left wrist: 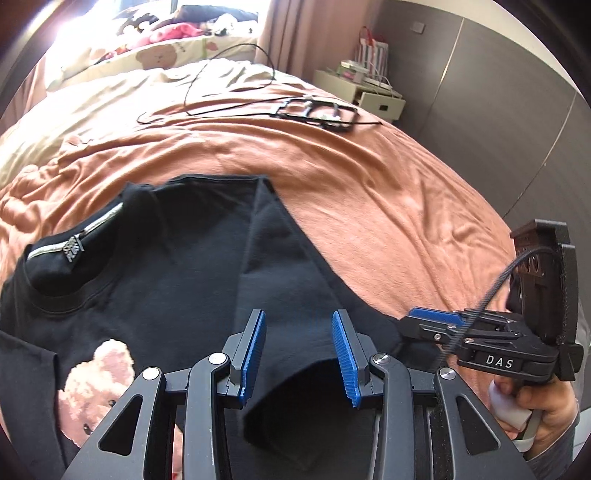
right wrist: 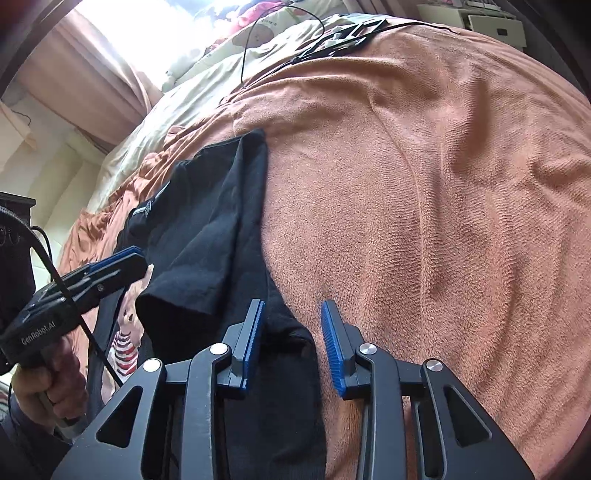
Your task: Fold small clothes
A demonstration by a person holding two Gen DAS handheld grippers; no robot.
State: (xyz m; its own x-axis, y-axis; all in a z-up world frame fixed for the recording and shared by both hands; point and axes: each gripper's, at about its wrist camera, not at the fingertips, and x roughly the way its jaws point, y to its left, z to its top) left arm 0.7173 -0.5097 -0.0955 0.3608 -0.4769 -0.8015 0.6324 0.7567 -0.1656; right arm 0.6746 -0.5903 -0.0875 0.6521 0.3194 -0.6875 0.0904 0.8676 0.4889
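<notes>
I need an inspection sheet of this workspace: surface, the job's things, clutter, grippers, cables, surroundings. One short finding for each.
Surface: orange blanket on a bed, wrinkled.
Job's things: black T-shirt with a bear print, lying on the blanket, one sleeve folded inward.
Clutter: black frame-like object at the far side of the bed.
Grippers: left gripper open above the shirt; right gripper open over the shirt's edge; neither holds cloth.
Cables: thin black cable looping across the bed.
Surroundings: curtain, bedside cabinet, grey wall panels, pillows.
</notes>
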